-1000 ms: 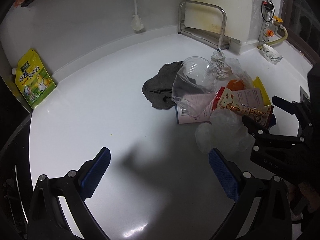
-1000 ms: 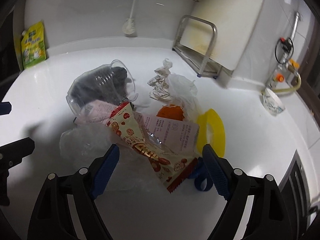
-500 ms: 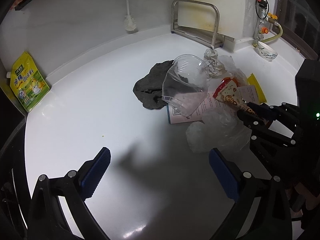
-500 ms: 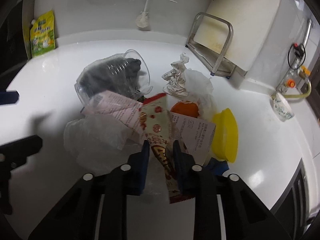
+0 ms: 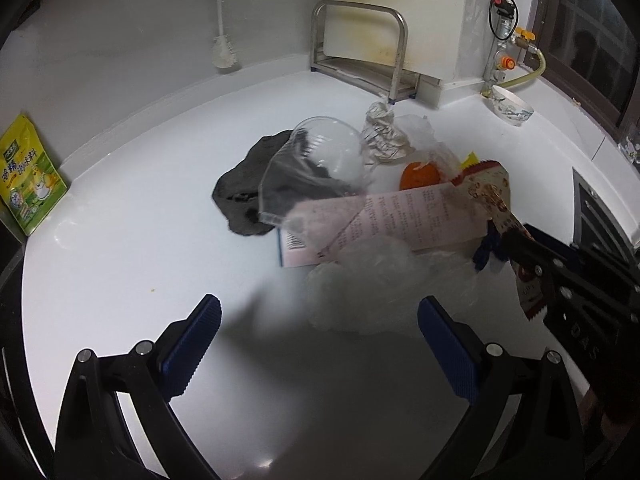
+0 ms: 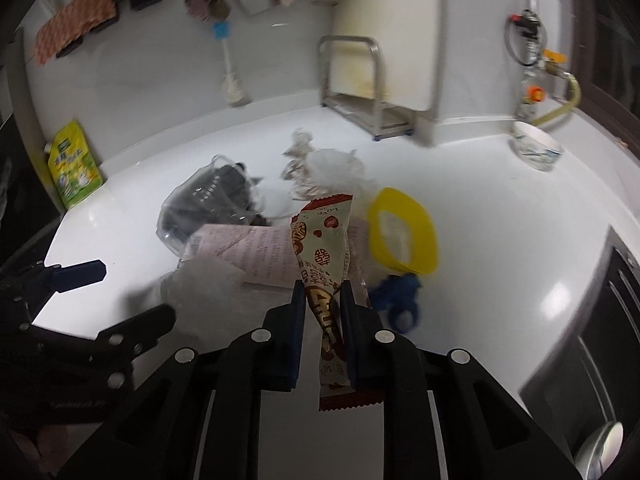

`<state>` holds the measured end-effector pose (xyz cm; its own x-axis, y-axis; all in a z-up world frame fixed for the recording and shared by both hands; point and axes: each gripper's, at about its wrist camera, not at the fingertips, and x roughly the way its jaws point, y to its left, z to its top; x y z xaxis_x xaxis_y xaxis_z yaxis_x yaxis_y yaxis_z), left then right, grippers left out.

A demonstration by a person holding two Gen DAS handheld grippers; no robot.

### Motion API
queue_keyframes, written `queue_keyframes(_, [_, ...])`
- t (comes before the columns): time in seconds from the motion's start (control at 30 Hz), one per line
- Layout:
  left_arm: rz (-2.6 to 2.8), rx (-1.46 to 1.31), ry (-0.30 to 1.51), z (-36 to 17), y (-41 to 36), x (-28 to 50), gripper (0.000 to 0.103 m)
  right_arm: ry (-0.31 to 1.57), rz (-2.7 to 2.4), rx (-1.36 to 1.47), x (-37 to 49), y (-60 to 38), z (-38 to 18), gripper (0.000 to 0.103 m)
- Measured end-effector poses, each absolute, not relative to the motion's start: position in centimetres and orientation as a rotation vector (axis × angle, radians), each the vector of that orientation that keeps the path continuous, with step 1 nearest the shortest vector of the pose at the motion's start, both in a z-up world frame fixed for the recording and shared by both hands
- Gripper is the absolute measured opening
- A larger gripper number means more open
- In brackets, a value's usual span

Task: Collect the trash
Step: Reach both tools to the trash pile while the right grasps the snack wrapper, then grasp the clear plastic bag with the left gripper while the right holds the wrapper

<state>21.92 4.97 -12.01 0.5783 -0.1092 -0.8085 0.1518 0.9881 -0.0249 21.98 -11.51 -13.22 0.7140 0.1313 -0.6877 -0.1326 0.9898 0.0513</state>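
Pinching snack wrapper (image 6: 325, 264): right tongs (image 6: 323, 292), narrow-gapped.

Bare counter (image 5: 132, 248) lies left (open approach); trash pile (image 5: 360, 200) blocks right.

1. Cream wrapper (image 6: 324, 248) with red spots and edges.
2. Pale pink paper (image 5: 384, 216), printed with small text.
3. Yellow lid (image 6: 404, 232).
4. Dark grey cloth (image 5: 248, 184).
5. Yellow-green pouch (image 5: 28, 184).
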Motion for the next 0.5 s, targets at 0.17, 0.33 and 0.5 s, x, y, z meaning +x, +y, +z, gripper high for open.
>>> queue_keyframes(0.17, [-0.152,0.052,0.934,-12.6,3.2,22.9,0.097,0.759,0.082,0.062,20.4,-13.5,-12.9,0.017])
queue_keyframes(0.33, [-0.128,0.063,0.960,-14.1,2.2,24.1,0.097,0.767,0.047,0.087,19.0,-14.6,-13.0,0.017])
queue_keyframes(0.5, [-0.112,0.057,0.979,-15.4,1.9,24.9,0.096,0.783,0.017,0.121,17.2,-15.1,-13.6,0.017])
